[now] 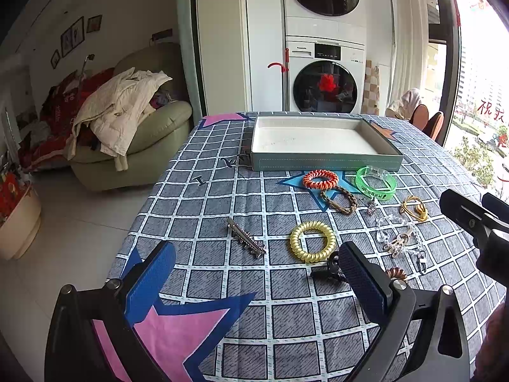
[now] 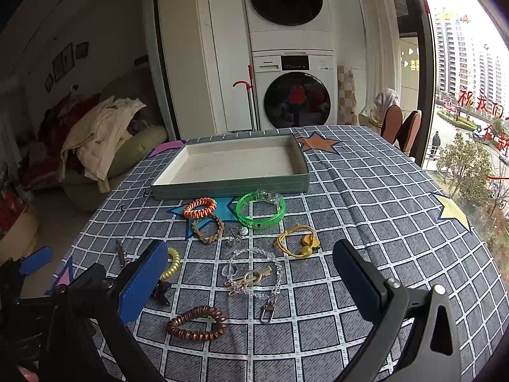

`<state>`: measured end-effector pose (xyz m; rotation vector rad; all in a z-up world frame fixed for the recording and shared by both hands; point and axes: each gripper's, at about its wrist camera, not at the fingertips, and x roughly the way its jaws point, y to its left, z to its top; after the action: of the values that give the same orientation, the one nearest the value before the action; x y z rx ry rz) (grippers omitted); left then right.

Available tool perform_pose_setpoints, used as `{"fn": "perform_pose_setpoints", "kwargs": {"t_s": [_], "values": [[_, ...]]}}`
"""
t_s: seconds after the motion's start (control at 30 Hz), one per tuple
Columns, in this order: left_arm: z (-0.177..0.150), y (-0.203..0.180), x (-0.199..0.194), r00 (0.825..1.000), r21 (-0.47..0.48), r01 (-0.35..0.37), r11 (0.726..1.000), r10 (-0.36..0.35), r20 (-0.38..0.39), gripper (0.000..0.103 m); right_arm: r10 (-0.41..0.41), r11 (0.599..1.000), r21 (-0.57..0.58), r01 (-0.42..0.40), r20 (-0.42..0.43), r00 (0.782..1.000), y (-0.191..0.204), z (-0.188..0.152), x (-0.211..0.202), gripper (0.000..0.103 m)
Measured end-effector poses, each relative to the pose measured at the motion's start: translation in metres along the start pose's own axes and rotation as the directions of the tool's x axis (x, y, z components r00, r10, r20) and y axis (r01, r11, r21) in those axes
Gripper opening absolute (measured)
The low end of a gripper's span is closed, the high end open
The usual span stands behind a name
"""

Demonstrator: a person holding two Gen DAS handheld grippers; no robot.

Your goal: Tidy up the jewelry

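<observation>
Both claws hover wide apart and empty above a surface (image 2: pixel 366 191) covered by a grey checked cloth with coloured stars. The left claw (image 1: pixel 254 273) has its blue-padded fingers spread, with the spiked metal hair clip (image 1: pixel 246 239) and the yellow coil hair tie (image 1: pixel 312 241) lying just ahead of it; a small black clip (image 1: pixel 327 270) sits right against its right finger. The right claw (image 2: pixel 251 277) is likewise spread, and between its fingers lies the clear bead chain (image 2: pixel 254 273) with a beige knot clip on top and a metal clasp at its near end. Nearer the camera rests a brown coil hair tie (image 2: pixel 197 323). Farther off sit the yellow cord tie with beads (image 2: pixel 297 240), a small silver charm (image 2: pixel 237 235), a tan braided bracelet (image 2: pixel 208 228), an orange-and-white coil tie (image 2: pixel 199 207) and a green translucent bangle (image 2: pixel 261 208) — the last two just in front of the box. The grey-green box (image 2: pixel 232 187), shallow and pale inside, stands at the far side of the surface with nothing in it; all the jewelry lies loose on the cloth outside it. Behind the surface stand two stacked washing machines (image 2: pixel 292 63), and a sofa (image 1: pixel 149 133) heaped with clothes is at the left.
</observation>
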<state>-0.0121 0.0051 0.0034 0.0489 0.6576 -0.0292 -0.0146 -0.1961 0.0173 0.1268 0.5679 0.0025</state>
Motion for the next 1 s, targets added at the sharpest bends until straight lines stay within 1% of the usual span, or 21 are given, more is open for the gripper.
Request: {"fn": "perform_pose_setpoints", "kwargs": {"t_s": [0.63, 1.0], "values": [[0.001, -0.002, 0.005, 1.0, -0.004, 0.002, 1.0, -0.002, -0.016, 0.103, 0.005, 1.0, 0.003, -0.005, -0.003, 1.0, 0.0, 0.0, 0.002, 0.103], [0.002, 0.001, 0.016, 0.998, -0.018, -0.001, 1.0, 0.0, -0.055, 0.103, 0.006, 1.0, 0.014, -0.006, -0.02, 1.0, -0.003, -0.001, 0.007, 0.103]]}}
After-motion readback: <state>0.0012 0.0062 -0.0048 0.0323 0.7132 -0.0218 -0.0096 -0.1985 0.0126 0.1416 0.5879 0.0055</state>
